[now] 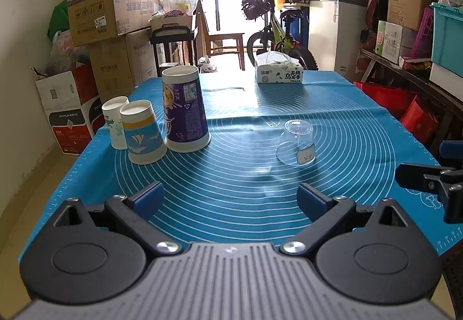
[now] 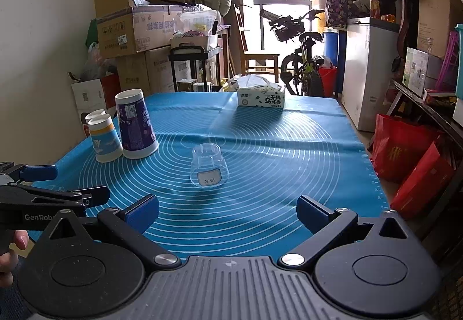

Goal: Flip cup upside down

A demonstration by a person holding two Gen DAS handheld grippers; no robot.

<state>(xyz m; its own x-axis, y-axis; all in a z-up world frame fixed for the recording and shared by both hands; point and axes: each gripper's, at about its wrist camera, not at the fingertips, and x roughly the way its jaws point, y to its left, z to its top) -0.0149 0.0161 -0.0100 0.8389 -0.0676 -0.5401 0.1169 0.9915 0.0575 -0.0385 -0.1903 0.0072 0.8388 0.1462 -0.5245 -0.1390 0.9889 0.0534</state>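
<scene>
The clear glass cup with the white label [image 2: 209, 166] stands mouth-down on the blue mat [image 2: 289, 161], straight ahead of the right gripper [image 2: 227, 211], nearer it; both grippers spread, the left gripper [image 1: 231, 201] holding nothing.

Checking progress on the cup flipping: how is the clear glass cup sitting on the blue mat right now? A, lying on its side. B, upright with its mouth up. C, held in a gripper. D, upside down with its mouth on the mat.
D: the clear glass cup stands alone on the blue mat, wide mouth down, narrow base up, label inverted.
</scene>
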